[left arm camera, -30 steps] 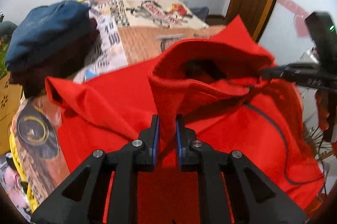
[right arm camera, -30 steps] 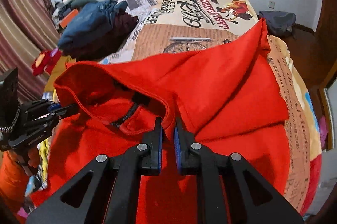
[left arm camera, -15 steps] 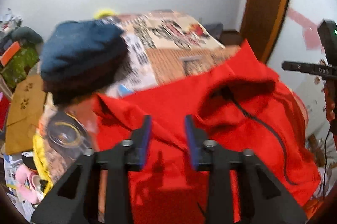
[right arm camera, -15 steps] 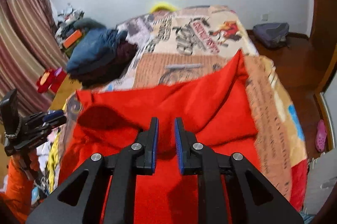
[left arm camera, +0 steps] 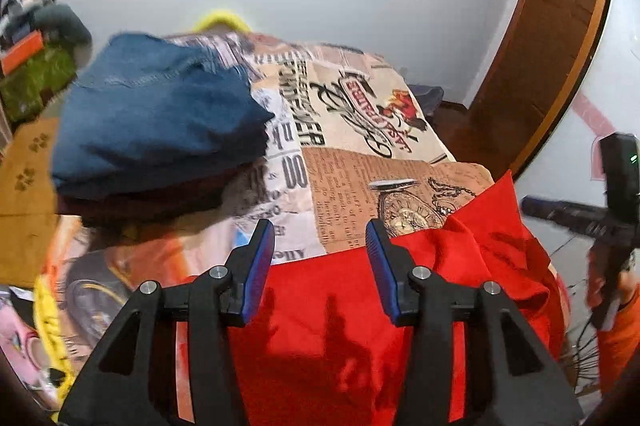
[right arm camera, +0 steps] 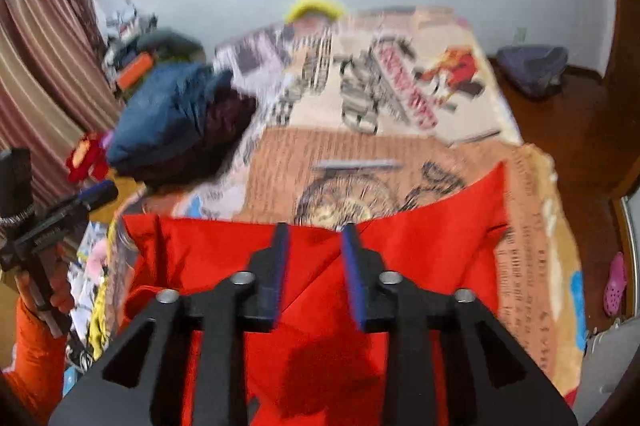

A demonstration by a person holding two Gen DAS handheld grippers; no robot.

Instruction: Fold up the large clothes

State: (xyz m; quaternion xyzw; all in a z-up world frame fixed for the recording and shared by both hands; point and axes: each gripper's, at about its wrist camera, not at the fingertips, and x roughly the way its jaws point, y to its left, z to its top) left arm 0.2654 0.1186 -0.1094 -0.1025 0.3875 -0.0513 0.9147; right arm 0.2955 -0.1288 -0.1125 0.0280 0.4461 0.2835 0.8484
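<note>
Both the left gripper and right gripper are hanging released above the red hoodie; the right view is blurring its folds.

Below my fingers a bright red garment lies spread across the near end of the bed, its far edge fairly straight on the left, with one corner peaking up at the far right.
</note>
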